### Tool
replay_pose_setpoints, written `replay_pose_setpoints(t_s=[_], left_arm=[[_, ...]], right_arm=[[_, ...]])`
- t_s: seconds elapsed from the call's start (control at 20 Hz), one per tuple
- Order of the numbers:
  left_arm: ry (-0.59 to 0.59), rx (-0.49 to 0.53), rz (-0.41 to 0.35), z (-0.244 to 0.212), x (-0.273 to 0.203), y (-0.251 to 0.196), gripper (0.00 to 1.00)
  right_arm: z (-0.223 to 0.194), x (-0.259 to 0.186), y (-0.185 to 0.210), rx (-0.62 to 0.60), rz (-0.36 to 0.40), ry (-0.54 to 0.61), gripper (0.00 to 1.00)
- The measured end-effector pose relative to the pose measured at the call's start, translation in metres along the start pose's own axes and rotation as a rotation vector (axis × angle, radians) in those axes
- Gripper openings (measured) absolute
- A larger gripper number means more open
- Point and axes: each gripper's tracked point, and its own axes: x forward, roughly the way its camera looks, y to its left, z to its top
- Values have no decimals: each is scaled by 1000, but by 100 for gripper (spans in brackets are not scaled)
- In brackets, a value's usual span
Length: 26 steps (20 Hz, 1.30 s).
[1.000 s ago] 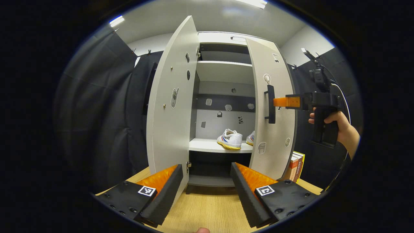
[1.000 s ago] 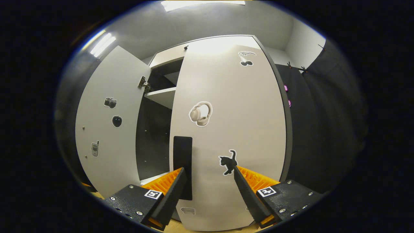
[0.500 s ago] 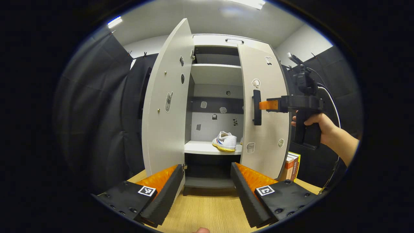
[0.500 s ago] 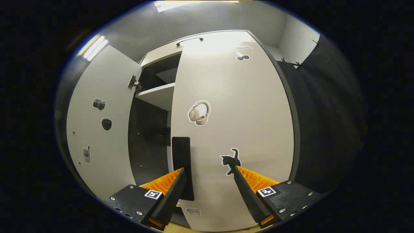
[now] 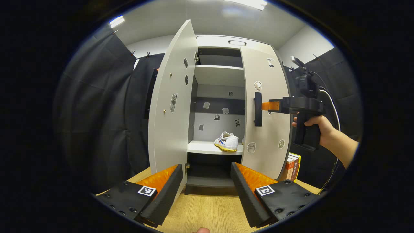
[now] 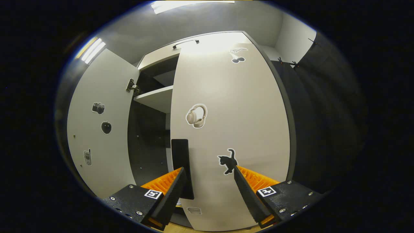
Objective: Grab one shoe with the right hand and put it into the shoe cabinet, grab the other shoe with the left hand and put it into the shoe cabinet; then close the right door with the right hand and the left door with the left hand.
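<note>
The right door (image 5: pixel 265 113) hides the second shoe; books (image 5: pixel 293 166) show only partly behind it.

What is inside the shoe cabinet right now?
On the middle shelf sits one white shoe. The half-closed right door covers the shelf's right part, so the second shoe cannot be confirmed. The upper shelf looks bare.

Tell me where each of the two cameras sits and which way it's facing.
Left gripper view: rides the open left gripper, low over the wooden floor, facing the open cabinet, a shoe inside; a hand holds the right gripper.
Right gripper view: rides the open right gripper, close against the right door.
Shared: right door, its handle, left door.
</note>
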Motion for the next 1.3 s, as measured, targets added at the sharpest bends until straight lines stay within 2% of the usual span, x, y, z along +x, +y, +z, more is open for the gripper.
replay_pose_setpoints(t_s=[0.25, 0.4, 0.45, 0.55, 0.7, 0.75, 0.9, 1.0, 1.05, 1.15, 1.2, 1.25, 1.3], left_arm=[[-17, 6, -15, 8, 6, -6, 97], [-25, 15, -26, 12, 11, -12, 96], [-26, 16, -32, 13, 12, -14, 99], [-30, 14, -34, 14, 14, -18, 97], [-42, -14, -41, 19, 14, -24, 94], [-45, -18, -44, 20, 14, -26, 99], [-93, -38, -28, 40, 12, -21, 94], [-182, -73, -4, 76, 7, -5, 96], [-215, -77, 22, 94, 5, 10, 94], [-254, -72, 162, 122, 1, 64, 96], [-249, -72, 227, 131, 0, 92, 94], [-244, -79, 274, 135, -1, 115, 93], [-231, -89, 313, 139, 2, 137, 96]], right_arm=[[3, -66, -15, -63, -35, -28, 92], [-4, -104, -20, -83, -54, -23, 92], [-8, -117, -21, -85, -62, -18, 92], [-16, -141, -21, -77, -73, -14, 92], [-45, -179, -16, -47, -69, 14, 92], [-56, -194, -12, -31, -61, 15, 92], [-95, -222, -19, -41, -93, 63, 92], [-107, -231, -22, -25, -107, 95, 92], [-110, -232, -24, -7, -110, 103, 92], [-109, -230, -28, 12, -116, 104, 92], [-110, -230, -32, 8, -120, 104, 92], [-109, -229, -36, 0, -126, 103, 92], [-108, -229, -41, -8, -133, 102, 92]])
